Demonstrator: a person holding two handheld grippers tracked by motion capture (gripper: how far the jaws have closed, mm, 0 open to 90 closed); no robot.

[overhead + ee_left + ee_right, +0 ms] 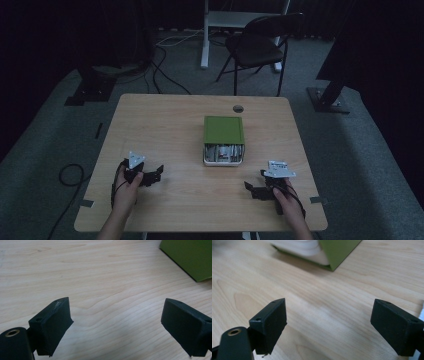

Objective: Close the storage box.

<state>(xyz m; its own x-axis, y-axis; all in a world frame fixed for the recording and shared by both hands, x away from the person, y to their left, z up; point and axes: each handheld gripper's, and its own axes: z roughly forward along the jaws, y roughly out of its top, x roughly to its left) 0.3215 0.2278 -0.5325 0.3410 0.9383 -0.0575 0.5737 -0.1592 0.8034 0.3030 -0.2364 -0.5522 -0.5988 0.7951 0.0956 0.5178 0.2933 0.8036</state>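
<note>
A green-lidded box [223, 130] with a white lower part rests near the middle of the wooden table [165, 135]; its near end shows white contents. My left gripper [155, 175] lies on the table at the front left, held by a hand, open with nothing between its jaws. At the front right my right gripper [252, 191] also rests low, open and empty. In the left gripper view [116, 326] a corner of the green box [192, 257] lies far right. The right gripper view [328, 327] has the box [334, 250] ahead, white part under the green lid.
A round cable hole [238, 108] sits near the table's far edge. Beyond the table stand a dark folding chair [260, 45] and a white desk frame [205, 35]. Cables [165, 75] run over the grey carpet. Dark stand bases flank the table on both sides.
</note>
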